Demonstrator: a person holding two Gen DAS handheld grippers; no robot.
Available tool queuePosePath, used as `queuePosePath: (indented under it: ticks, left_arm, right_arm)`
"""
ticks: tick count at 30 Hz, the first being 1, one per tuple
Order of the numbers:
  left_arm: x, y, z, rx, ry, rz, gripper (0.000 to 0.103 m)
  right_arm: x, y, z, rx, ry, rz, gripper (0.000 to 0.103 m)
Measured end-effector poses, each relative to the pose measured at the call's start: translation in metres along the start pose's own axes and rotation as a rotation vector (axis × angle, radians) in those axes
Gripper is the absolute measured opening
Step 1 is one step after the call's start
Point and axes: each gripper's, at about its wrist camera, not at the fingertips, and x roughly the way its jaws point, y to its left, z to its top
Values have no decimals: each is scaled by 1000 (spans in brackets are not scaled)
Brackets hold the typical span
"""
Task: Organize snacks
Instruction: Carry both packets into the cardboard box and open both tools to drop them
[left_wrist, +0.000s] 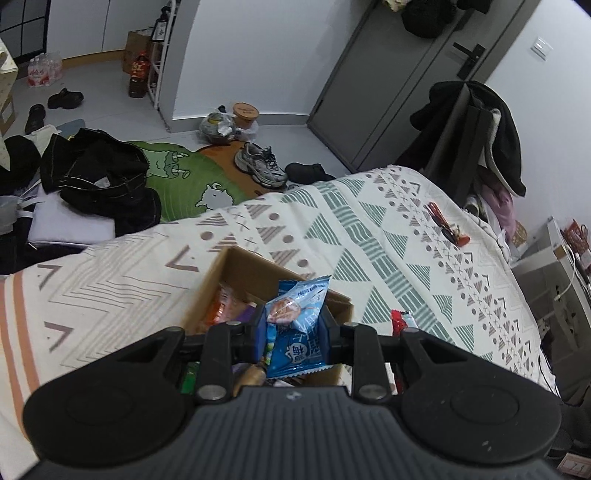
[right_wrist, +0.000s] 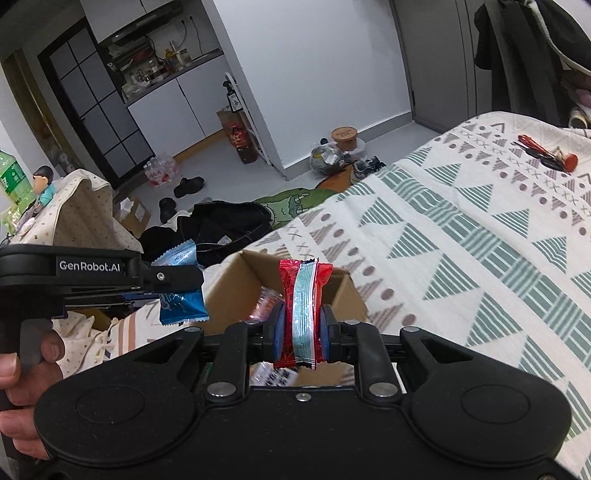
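A blue snack packet (left_wrist: 295, 325) is pinched upright between the pads of my left gripper (left_wrist: 294, 334), held above an open cardboard box (left_wrist: 236, 273) that rests on the patterned bedspread. Several snack wrappers lie inside the box. My right gripper (right_wrist: 301, 334) is shut on a red packet with a pale green seam (right_wrist: 303, 310), also over the box (right_wrist: 343, 295). In the right wrist view the left gripper (right_wrist: 177, 286) shows at the left with its blue packet (right_wrist: 181, 302), held by a hand (right_wrist: 22, 380). A red wrapper (left_wrist: 400, 319) peeks out to the right of the box.
The patterned bedspread (left_wrist: 369, 229) fills the right side, with a red-handled item (left_wrist: 447, 225) lying on it. On the floor beyond are dark clothes (left_wrist: 99, 177), a green cartoon rug (left_wrist: 192, 177), shoes (left_wrist: 260, 162) and bottles. A grey door (left_wrist: 399, 81) stands behind.
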Motion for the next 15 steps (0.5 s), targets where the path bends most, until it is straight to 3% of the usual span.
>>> queuePosePath:
  ticks: [5,12,15]
  left_arm:
    - [0,11,9,-9,19,-4,27]
    - [-11,18,20,6,6,15,43]
    - [-17,24,20,1,-3,35,47]
  right_arm:
    - [9,10,13,10,5,2,19]
    - [20,24,22,15,15,15,21]
    - [23,26,22,16,17,-4,36]
